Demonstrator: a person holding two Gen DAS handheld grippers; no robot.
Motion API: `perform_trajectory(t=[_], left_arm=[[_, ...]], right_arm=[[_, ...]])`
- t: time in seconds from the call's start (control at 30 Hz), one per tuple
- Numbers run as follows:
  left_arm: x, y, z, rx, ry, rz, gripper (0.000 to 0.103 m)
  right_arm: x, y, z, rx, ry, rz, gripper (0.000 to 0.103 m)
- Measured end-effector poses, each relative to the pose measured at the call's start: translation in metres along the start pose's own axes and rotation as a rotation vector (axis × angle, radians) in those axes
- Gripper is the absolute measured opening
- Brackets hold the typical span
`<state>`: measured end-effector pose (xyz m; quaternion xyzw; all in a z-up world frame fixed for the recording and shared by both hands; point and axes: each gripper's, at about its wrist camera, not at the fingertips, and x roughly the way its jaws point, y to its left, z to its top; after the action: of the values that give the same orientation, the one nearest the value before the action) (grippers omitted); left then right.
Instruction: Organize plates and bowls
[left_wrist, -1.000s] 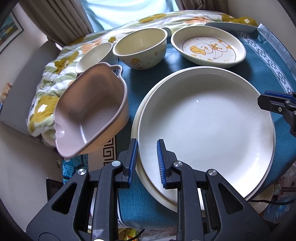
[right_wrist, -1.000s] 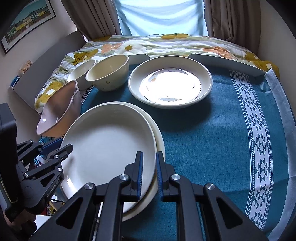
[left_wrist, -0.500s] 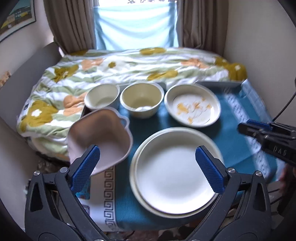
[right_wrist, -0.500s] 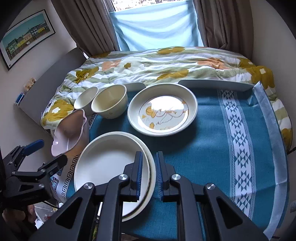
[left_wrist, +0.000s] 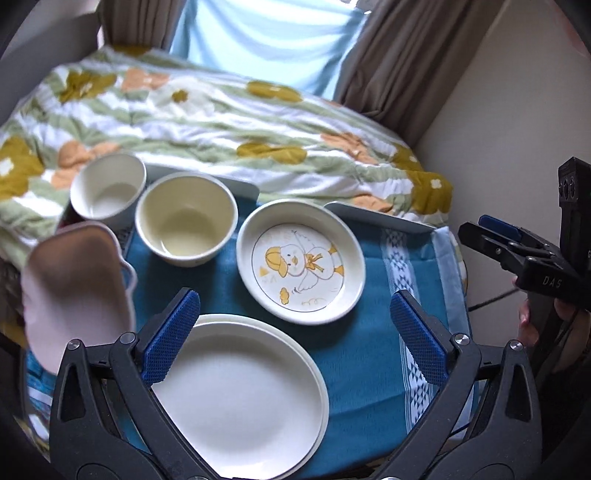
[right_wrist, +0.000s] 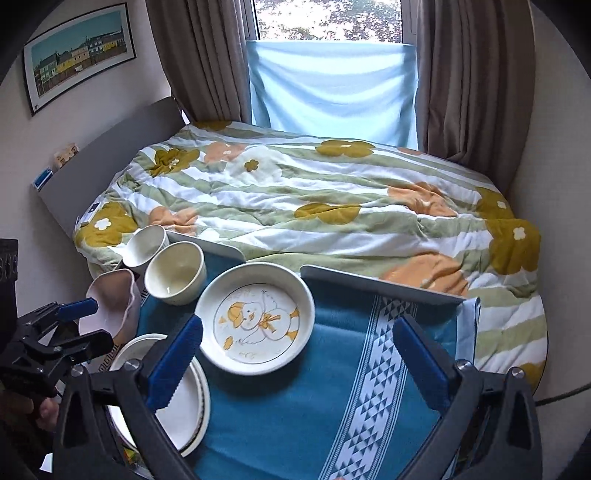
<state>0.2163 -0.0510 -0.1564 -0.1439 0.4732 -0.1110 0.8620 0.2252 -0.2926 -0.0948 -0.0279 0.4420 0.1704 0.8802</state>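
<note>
Two stacked white plates lie at the near left of the blue-clothed table; they also show in the right wrist view. A duck-print dish sits behind them. A cream bowl, a white cup and a pink lobed bowl stand at the left. My left gripper is open and empty above the plates. My right gripper is open and empty above the table.
A bed with a floral quilt lies just behind the table, with curtains and a window beyond. The pink bowl overhangs the table's left edge. A patterned white stripe runs down the cloth at the right. A wall is close on the right.
Both grippers went from shut to open and pulled up and back from the stacked plates, so more of the room shows. The dishes stayed in place.
</note>
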Motion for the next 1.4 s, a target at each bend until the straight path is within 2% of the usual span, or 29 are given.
perform_trajectory(t=[0.03, 0.13, 0.2, 0.27, 0.33, 0.43, 0.6, 0.67, 0.77, 0.83, 0.9, 1.13, 1.27, 1.4], left_arm=[[0.014, 0.001, 0.002, -0.032, 0.020, 0.014, 0.101], [0.050, 0.009, 0.005, -0.130, 0.046, 0.070, 0.088], [0.075, 0.013, 0.008, -0.175, 0.076, 0.093, 0.085], [0.099, 0.021, 0.009, -0.204, 0.117, 0.115, 0.075], [0.119, 0.026, 0.008, -0.231, 0.158, 0.135, 0.065], [0.136, 0.033, 0.006, -0.260, 0.187, 0.179, 0.046], [0.153, 0.036, 0.008, -0.254, 0.217, 0.209, 0.033], [0.157, 0.037, 0.009, -0.252, 0.223, 0.213, 0.020], [0.159, 0.039, 0.011, -0.243, 0.226, 0.226, 0.017], [0.158, 0.039, 0.010, -0.233, 0.220, 0.225, 0.017], [0.157, 0.038, 0.010, -0.231, 0.220, 0.230, 0.016], [0.152, 0.027, 0.010, -0.207, 0.222, 0.241, 0.016], [0.134, 0.016, 0.013, -0.193, 0.188, 0.247, 0.016], [0.098, 0.007, 0.016, -0.170, 0.125, 0.236, 0.016]], right_arm=[[0.014, -0.009, 0.004, -0.007, 0.030, 0.033, 0.103], [0.061, -0.029, 0.008, -0.031, 0.119, 0.146, 0.102], [0.091, -0.037, 0.007, -0.054, 0.169, 0.201, 0.101], [0.121, -0.043, 0.004, -0.066, 0.220, 0.265, 0.092], [0.147, -0.046, -0.001, -0.069, 0.276, 0.324, 0.071], [0.173, -0.045, -0.007, -0.089, 0.322, 0.376, 0.059], [0.193, -0.045, -0.010, -0.099, 0.352, 0.427, 0.044], [0.196, -0.043, -0.010, -0.109, 0.349, 0.431, 0.035], [0.196, -0.045, -0.011, -0.111, 0.328, 0.414, 0.031], [0.198, -0.048, -0.013, -0.100, 0.331, 0.416, 0.017], [0.201, -0.047, -0.016, -0.087, 0.339, 0.431, 0.013], [0.194, -0.048, -0.014, -0.065, 0.317, 0.407, 0.012], [0.181, -0.049, -0.009, -0.066, 0.293, 0.406, 0.012], [0.155, -0.045, -0.001, -0.074, 0.246, 0.410, 0.012]])
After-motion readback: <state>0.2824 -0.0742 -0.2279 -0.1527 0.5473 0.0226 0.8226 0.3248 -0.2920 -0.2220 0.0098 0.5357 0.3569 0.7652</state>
